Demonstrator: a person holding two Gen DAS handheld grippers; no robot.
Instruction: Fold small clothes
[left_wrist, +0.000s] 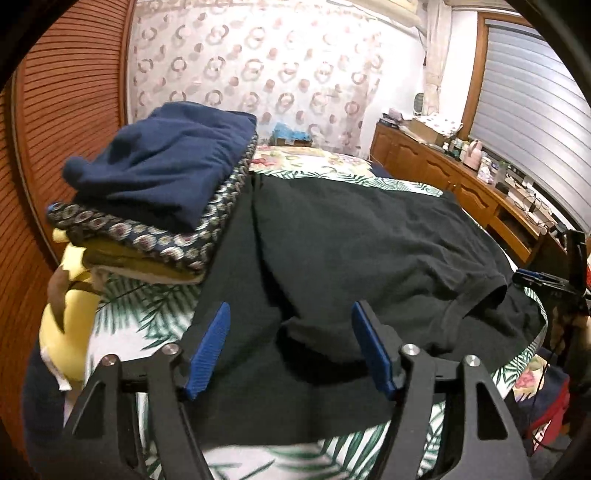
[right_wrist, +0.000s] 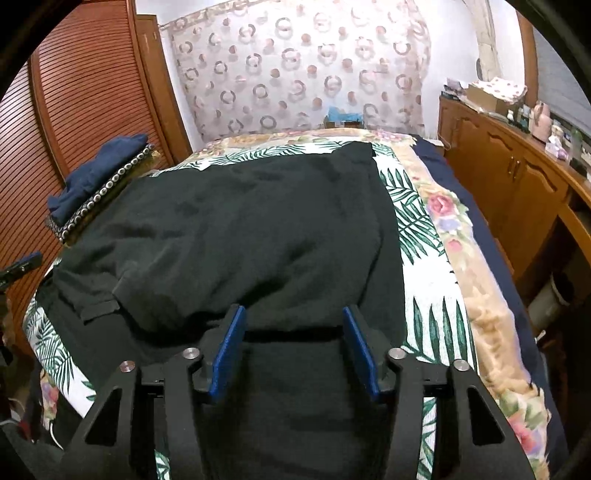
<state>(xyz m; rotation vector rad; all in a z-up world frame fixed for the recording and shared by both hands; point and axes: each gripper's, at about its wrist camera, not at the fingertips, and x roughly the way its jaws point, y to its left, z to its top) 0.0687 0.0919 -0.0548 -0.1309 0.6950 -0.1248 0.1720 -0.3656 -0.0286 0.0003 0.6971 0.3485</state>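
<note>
Your left gripper (left_wrist: 290, 317) hangs over the near edge of a black shirt (left_wrist: 351, 236), its blue pads (left_wrist: 208, 347) spread wide with nothing between them. The shirt lies across a bed (left_wrist: 147, 314) covered in a palm-leaf print, and in this view it fills the middle of the frame. One part of the shirt is folded over the rest, and a hemmed sleeve (left_wrist: 476, 291) shows at 3 o'clock from the gripper.

At 10 o'clock, a stack of folded clothes (left_wrist: 147, 206) sits on the bed, with a navy piece (left_wrist: 166, 166) on top. The shirt's left edge reaches the stack's foot. A yellow cloth (left_wrist: 70, 332) lies at 9 o'clock, below the stack.

Your right gripper (right_wrist: 293, 319) hangs over the same shirt (right_wrist: 240, 221) near its near edge, pads (right_wrist: 360, 350) also spread, gripping nothing. From this side, the sleeve (right_wrist: 99, 295) lies at 9 o'clock and the stack (right_wrist: 99, 177) at 10 o'clock. A tip of the left gripper (right_wrist: 22, 264) shows at the far left edge.

A wooden cabinet (right_wrist: 517, 184) runs along the wall at 2 o'clock, and a ring-patterned curtain (right_wrist: 295, 66) hangs at 12 o'clock beyond the bed.
</note>
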